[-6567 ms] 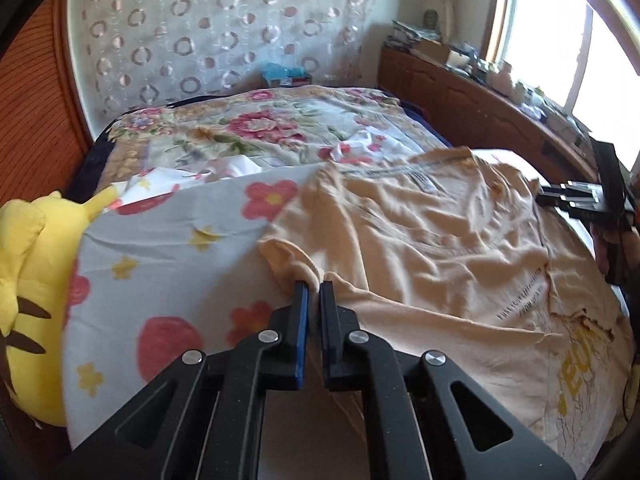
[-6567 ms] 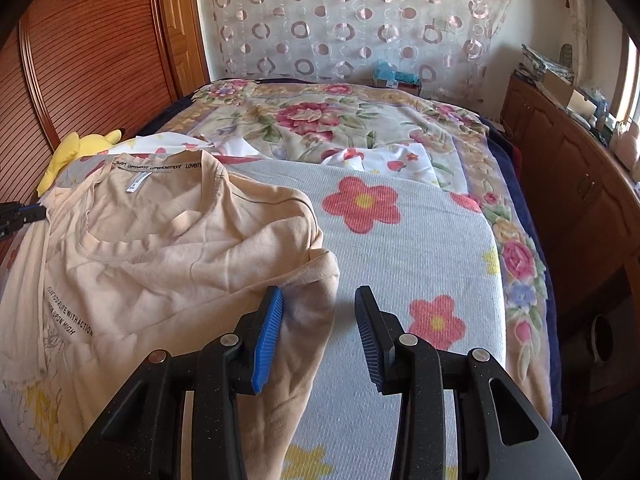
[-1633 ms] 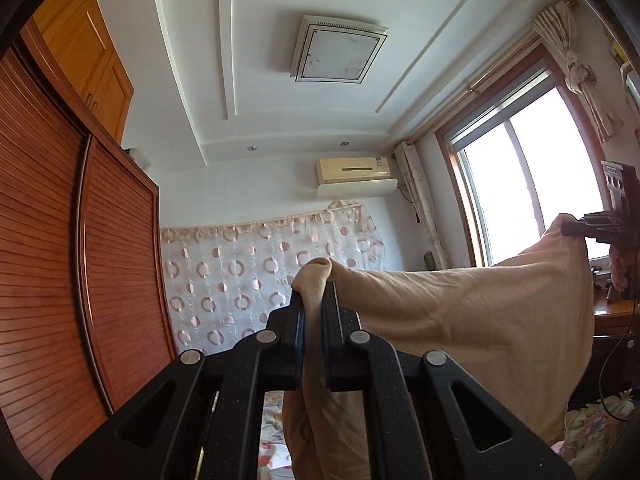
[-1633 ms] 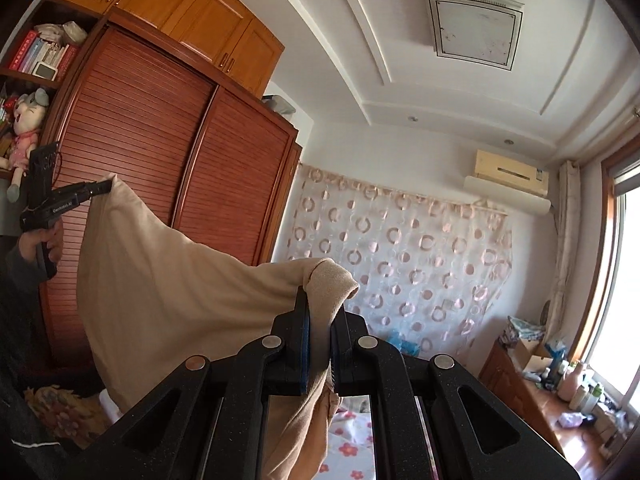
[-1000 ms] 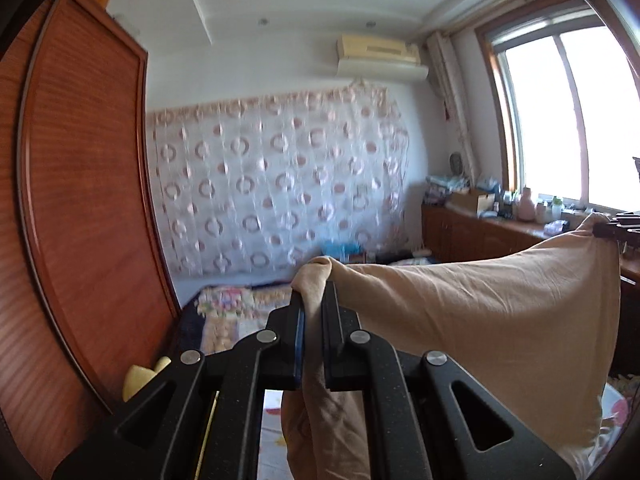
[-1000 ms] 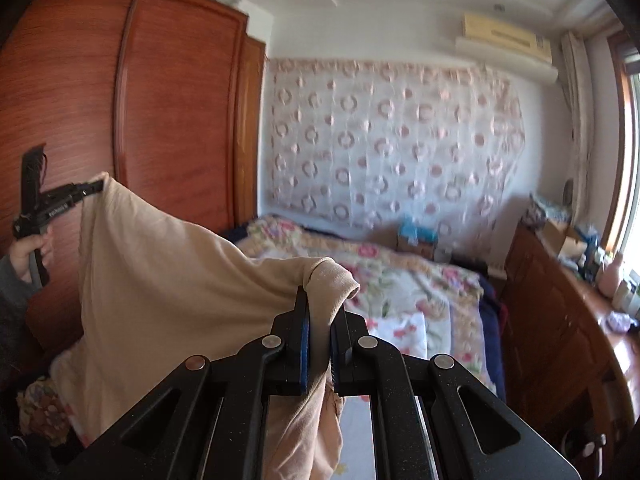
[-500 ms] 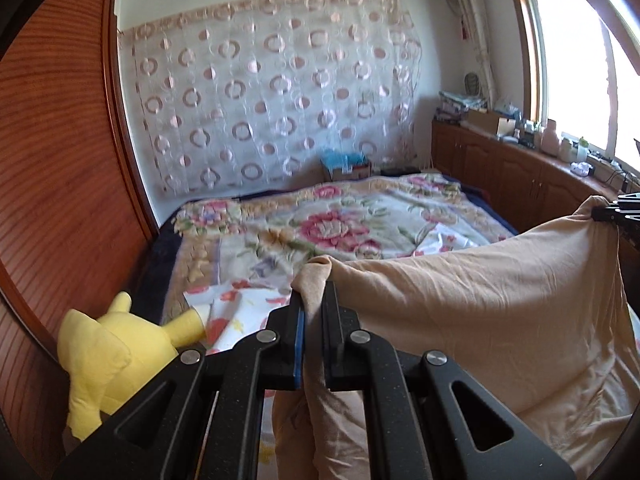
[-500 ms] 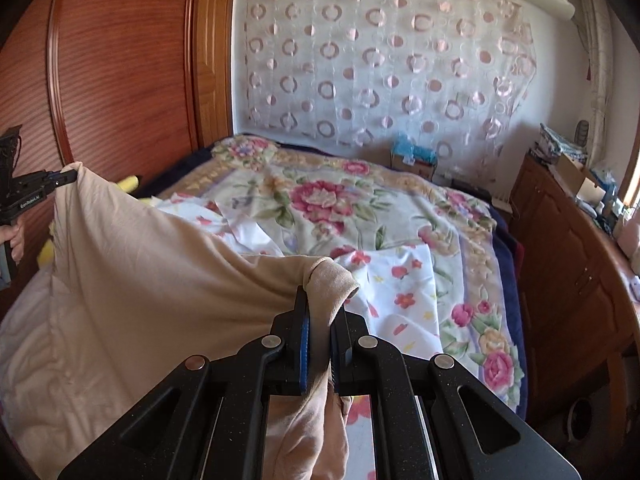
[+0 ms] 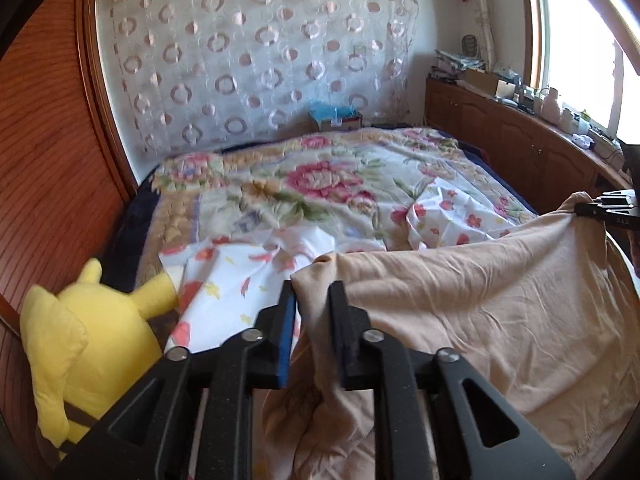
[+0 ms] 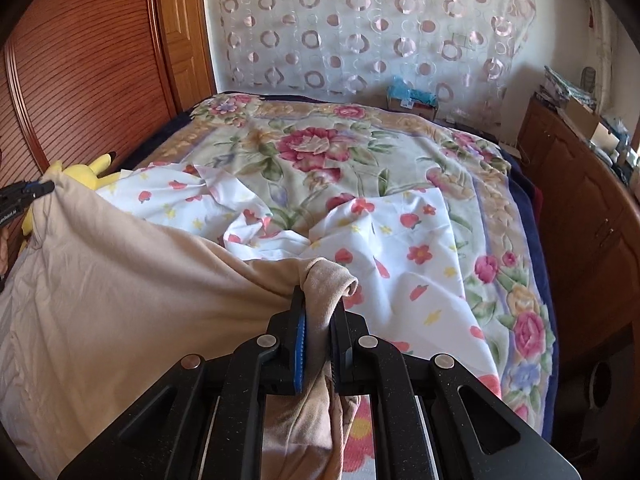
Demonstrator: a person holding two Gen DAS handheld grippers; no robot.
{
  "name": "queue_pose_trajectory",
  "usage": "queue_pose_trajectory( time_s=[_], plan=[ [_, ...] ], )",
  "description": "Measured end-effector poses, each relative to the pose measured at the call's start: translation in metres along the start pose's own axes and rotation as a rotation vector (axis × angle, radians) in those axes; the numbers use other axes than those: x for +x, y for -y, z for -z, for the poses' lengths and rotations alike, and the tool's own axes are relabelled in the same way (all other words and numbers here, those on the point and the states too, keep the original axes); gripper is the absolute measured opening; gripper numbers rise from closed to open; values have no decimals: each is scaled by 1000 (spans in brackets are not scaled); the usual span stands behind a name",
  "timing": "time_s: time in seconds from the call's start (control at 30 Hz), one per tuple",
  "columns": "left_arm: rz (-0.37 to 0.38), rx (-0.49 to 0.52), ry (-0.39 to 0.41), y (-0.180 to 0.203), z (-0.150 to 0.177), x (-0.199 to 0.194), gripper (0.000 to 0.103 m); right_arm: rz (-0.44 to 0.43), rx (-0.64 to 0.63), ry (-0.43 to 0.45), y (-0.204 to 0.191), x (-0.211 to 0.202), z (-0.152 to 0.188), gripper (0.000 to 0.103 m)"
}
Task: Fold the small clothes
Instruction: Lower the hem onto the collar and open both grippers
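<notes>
Two grippers stretch a beige shirt (image 9: 480,300) over the bed (image 10: 320,152): right gripper (image 10: 318,320) clamps it; left gripper (image 9: 312,312) has just been loosening around it.

We see the beige shirt (image 9: 500,300) as soft, matt knit cloth, finely creased. Each claw, left (image 9: 313,300) and right (image 10: 319,312), is matt black grainy plastic with bright metal screws and blue pads, perhaps rubber. The bedspread (image 10: 320,152) looks like smooth printed cloth, the yellow toy (image 9: 88,344) plush, the wardrobe (image 10: 80,60) ribbed, glossy wood.
</notes>
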State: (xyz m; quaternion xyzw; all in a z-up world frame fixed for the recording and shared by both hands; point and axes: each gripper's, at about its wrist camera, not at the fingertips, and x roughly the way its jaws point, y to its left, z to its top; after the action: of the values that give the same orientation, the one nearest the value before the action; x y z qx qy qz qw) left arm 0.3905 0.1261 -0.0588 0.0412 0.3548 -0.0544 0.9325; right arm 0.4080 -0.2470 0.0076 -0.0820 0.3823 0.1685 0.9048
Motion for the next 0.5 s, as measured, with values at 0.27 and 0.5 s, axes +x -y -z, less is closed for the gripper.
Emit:
queue_pose_trajectory(
  time_s=[0.27,0.5],
  plan=[
    [47,24,-106,6,45,-29,36,16,34,26,4,-15,21,33],
    [59,20,-176,16,83,-48,37,-59,38,-15,-10,-62,63,36]
  ],
)
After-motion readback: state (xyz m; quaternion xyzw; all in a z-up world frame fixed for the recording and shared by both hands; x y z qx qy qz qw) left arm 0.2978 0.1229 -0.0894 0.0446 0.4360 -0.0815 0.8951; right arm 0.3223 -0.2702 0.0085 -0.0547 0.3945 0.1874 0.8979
